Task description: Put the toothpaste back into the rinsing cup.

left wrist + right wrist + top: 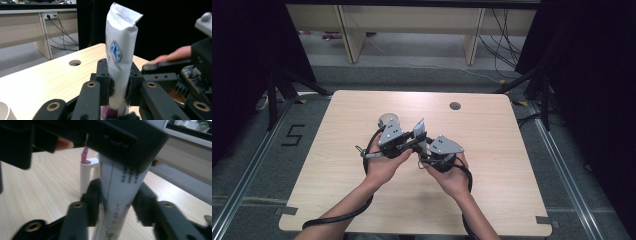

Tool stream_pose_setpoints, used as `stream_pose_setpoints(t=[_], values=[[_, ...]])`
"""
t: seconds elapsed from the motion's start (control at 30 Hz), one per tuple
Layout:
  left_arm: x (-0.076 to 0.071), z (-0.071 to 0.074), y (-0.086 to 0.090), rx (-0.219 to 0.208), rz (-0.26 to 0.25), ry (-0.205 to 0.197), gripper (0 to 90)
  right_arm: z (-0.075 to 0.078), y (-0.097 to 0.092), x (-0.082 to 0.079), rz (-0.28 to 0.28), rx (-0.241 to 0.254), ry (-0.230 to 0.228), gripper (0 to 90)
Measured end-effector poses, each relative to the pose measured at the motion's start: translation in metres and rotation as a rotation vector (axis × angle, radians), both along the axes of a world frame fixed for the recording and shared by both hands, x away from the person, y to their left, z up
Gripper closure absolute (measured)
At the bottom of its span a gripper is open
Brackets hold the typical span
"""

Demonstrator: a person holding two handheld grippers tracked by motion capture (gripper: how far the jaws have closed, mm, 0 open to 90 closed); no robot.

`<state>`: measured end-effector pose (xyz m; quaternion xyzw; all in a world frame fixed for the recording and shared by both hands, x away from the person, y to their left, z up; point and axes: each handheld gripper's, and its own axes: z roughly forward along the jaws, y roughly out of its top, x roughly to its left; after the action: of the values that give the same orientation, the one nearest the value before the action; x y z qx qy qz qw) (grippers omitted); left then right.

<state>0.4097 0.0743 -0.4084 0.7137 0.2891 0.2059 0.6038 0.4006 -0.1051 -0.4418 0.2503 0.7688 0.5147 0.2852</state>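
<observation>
High view: left tool [416, 136] pinches tube [419, 128], right tool [426, 150] spread, above wooden table [492, 150].

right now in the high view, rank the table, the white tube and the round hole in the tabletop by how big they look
1. table
2. white tube
3. round hole

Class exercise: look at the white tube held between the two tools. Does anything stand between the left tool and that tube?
Nothing visible does. In the left gripper view the left tool has its pads pressed directly on the lower part of the white tube, which stands upright above the wooden table. The right tool flanks the same tube.
</observation>
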Motion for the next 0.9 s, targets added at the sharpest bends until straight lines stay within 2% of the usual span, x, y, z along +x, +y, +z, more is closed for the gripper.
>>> stream_pose_setpoints(t=[0.03,0.17,0.2,0.3,0.33,0.43,0.47,0.53,0.6,0.63,0.67,0.7,0.73,0.77,0.8,0.9], values=[[0.0,0.0,0.0,0.0,0.0,0.0,76.5,0.0,0.0,0.0,0.0,0.0,0.0,54.4],[0.002,0.002,0.004,-0.005,0.003,-0.01,76.6,0.005,-0.008,-0.001,0.009,0.03,0.008,41.0],[0.002,0.004,0.005,-0.012,0.006,-0.016,76.6,0.005,-0.013,-0.003,0.014,0.043,0.028,38.0],[0.002,0.007,0.007,-0.02,0.007,-0.021,76.7,0.004,-0.019,-0.005,0.019,0.046,0.034,35.9],[0.003,0.008,0.008,-0.021,0.009,-0.025,76.7,0.004,-0.021,-0.006,0.026,0.06,0.055,35.7],[0.003,0.011,0.011,-0.027,0.013,-0.031,76.7,0.004,-0.032,-0.009,0.004,0.063,0.043,36.1],[0.004,0.012,0.012,-0.032,0.014,-0.031,76.7,0.003,-0.038,-0.01,-0.009,0.094,0.04,36.9],[0.005,0.014,0.015,-0.038,0.013,-0.039,76.8,0.002,-0.043,-0.011,-0.012,0.098,0.024,37.6],[0.005,0.018,0.018,-0.035,0.012,-0.046,76.7,-0.002,-0.056,-0.014,-0.034,0.124,0.03,37.8],[0.006,0.019,0.019,-0.038,0.014,-0.048,76.7,-0.002,-0.056,-0.014,-0.034,0.124,0.03,37.8],[0.006,0.021,0.02,-0.035,0.014,-0.055,76.7,-0.004,-0.058,-0.017,-0.053,0.143,0.07,37.8],[0.006,0.022,0.021,-0.033,0.015,-0.057,76.8,-0.006,-0.062,-0.016,-0.045,0.148,0.06,37.9],[0.007,0.023,0.023,-0.035,0.013,-0.064,76.8,-0.008,-0.066,-0.017,-0.052,0.144,0.075,37.9],[0.007,0.025,0.024,-0.037,0.016,-0.064,76.7,-0.01,-0.069,-0.018,-0.074,0.148,0.07,38.1],[0.008,0.026,0.025,-0.038,0.017,-0.067,76.8,-0.013,-0.072,-0.018,-0.068,0.157,0.079,38.2],[0.011,0.03,0.029,-0.044,0.02,-0.074,76.8,-0.021,-0.079,-0.02,-0.098,0.156,0.086,38.7]])
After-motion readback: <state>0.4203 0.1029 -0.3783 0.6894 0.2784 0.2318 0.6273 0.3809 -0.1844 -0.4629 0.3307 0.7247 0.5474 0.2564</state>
